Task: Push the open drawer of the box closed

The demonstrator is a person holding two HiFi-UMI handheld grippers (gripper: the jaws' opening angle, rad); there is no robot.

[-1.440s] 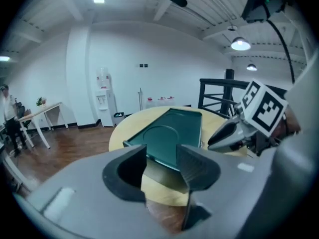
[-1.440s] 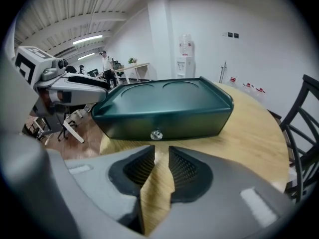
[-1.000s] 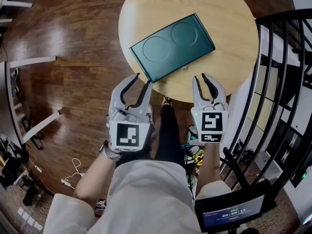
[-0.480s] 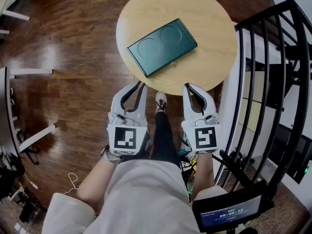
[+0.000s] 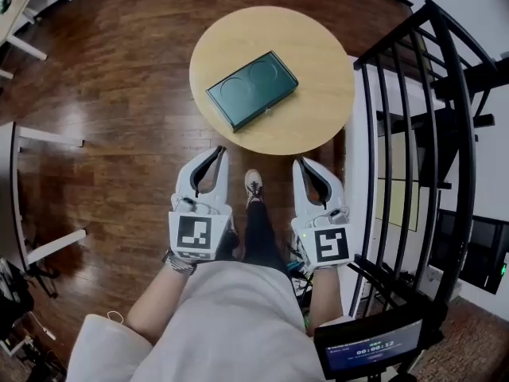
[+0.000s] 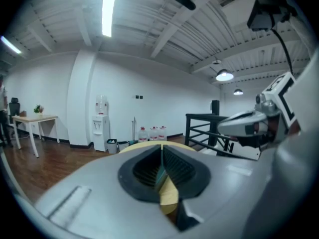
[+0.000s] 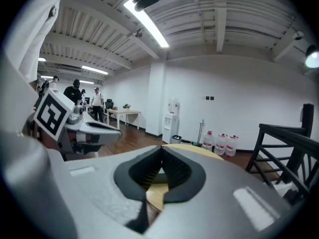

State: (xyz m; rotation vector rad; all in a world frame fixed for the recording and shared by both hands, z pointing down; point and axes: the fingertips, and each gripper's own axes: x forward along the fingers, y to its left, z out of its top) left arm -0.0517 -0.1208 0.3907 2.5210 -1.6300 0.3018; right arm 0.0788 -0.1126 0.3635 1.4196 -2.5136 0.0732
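**A:** From the head view, what does the box look like?

**B:** The box (image 5: 252, 90) is flat and dark green. It is a rectangle with two shallow circles pressed into its top, side by side along its length. It lies on the round wooden table (image 5: 318, 62), left of the middle and inside the rim.

**A:** Which way does it run?

**B:** Its long axis goes slantwise, from near left to far right. One long side faces the person, and a small pale spot (image 5: 269, 111) shows at the foot of that side. I cannot tell whether the drawer stands out there.

**A:** And the grippers?

**B:** Both hang short of the table, over the dark plank floor (image 5: 119, 94), well apart from the box. The left gripper (image 5: 219, 150) and the right gripper (image 5: 300, 162) point toward the table. Each has its jaws together at the tips, with nothing in them. A black railing (image 5: 413, 134) stands to the right.

**A:** The left gripper view?

**B:** The jaws meet tip to tip, with the ribbed pads (image 6: 145, 171) facing each other. The slot beneath them shows the pale tabletop and a thin strip of green, which is the box, lying ahead. The right gripper crosses the right side of the picture.

**A:** The right gripper view?

**B:** Much the same. The jaws are closed on nothing, and the gap shows the tabletop with a dark band of the box across it. The left gripper is at the left, with people (image 7: 76, 92) by a desk (image 7: 122, 113) far behind.
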